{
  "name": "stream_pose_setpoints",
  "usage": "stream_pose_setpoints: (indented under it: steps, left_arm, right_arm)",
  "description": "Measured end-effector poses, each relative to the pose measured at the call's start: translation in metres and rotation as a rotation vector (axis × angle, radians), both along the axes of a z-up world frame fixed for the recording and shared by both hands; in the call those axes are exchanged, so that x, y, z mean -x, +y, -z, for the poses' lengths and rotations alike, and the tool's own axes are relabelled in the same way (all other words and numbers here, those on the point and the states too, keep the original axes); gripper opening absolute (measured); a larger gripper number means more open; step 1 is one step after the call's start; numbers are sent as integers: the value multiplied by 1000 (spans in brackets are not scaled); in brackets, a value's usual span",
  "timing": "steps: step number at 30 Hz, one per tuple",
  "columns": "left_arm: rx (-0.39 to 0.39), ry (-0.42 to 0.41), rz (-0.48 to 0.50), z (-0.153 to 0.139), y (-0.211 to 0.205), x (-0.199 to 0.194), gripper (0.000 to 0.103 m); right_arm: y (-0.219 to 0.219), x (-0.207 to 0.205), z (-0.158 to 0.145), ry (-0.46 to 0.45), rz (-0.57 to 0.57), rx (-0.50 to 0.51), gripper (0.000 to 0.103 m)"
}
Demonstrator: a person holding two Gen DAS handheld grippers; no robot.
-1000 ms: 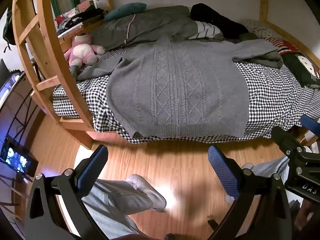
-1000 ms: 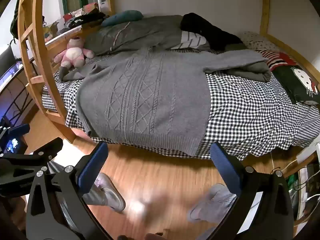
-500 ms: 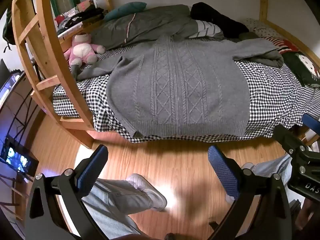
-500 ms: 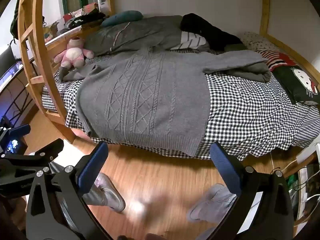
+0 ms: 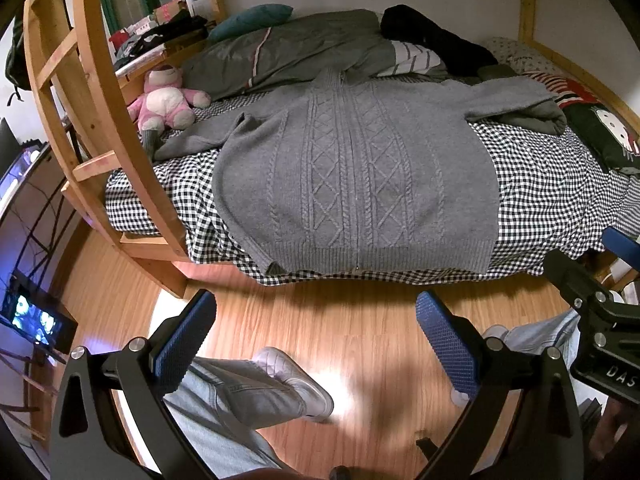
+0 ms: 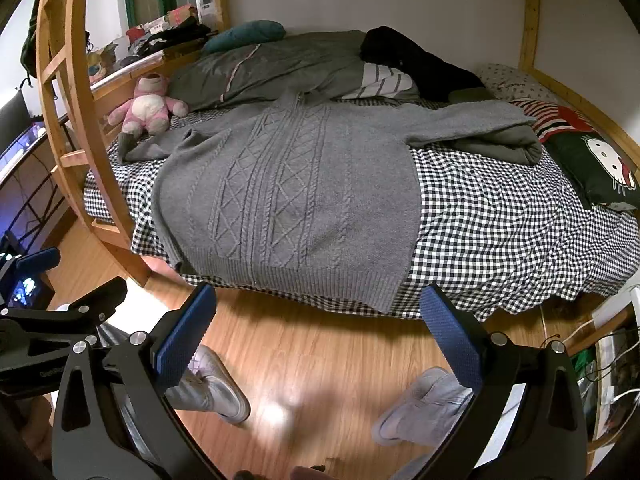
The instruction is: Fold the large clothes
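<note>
Nothing has moved; sweater (image 5: 356,184) still lies flat.

Grey cable-knit sweater (image 5: 356,184) lay spread flat, front up, across the checkered bedsheet (image 5: 552,196). Ribbed hem sat at the near bed edge, collar toward the wall, both sleeves stretched outward, the right one draped over a bundle.

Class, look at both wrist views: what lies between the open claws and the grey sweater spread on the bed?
Only bare wooden floor separates the left claw from the grey sweater; the right wrist view shows the same.
</note>
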State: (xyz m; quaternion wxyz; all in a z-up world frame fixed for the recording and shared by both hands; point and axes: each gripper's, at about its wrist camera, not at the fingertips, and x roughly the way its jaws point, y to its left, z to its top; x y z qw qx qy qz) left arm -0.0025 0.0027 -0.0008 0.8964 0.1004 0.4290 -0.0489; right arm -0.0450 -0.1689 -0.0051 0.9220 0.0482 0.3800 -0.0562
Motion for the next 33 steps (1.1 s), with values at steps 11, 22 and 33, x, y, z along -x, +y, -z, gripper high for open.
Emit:
stream_pose_setpoints:
  steps: [11,22,33]
  left_arm:
    - [-3,0,1,1,-1,1,99]
    - [-5,1,0,1,-2,1,99]
    - [-7,2,3,2,-2,1,99]
  right_arm:
    - [3,0,2,5,3,8,100]
    - [4,0,1,3,1,7,100]
    - [4,-1,2,9,-5,3,100]
